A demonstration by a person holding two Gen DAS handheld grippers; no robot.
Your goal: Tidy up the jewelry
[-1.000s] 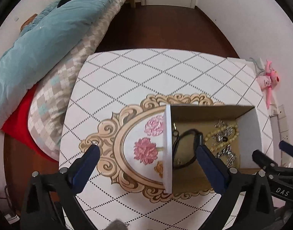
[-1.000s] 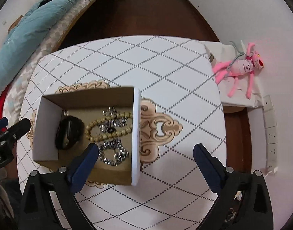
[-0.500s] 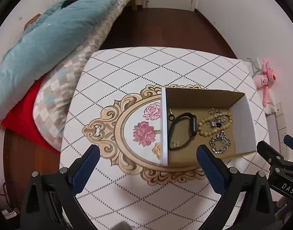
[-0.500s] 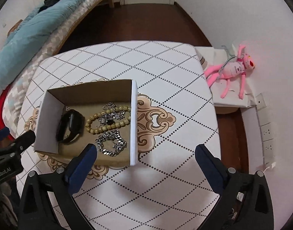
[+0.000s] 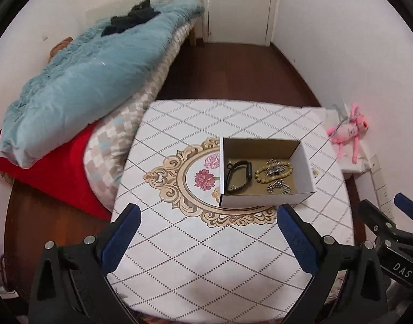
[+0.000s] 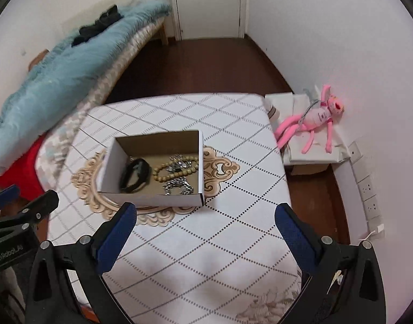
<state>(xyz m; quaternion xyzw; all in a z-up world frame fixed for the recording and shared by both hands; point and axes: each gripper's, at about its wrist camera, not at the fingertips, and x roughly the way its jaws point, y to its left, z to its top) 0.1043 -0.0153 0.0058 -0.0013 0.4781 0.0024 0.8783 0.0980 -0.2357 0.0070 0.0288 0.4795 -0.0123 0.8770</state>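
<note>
Your diamond-patterned table (image 5: pixel 206 256) now shows far more bare cloth than a second ago, because you have drawn both grippers up and back from the cardboard box (image 6: pixel 152 199). Left gripper (image 5: pixel 206 232) and right gripper (image 6: pixel 206 229) both hang wide open, holding nothing. Black band (image 6: pixel 135 174), bead bracelet (image 6: pixel 163 174) and silver chain (image 6: pixel 176 185) all lie inside the box, so the sorting looks finished.

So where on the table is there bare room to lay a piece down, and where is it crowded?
The table is bare between the box and both open grippers, left gripper, right gripper. It is also bare beyond the box's far wall and right of it toward the pink toy. Inside the box is crowded: black band, beads and chain fill the floor.
</note>
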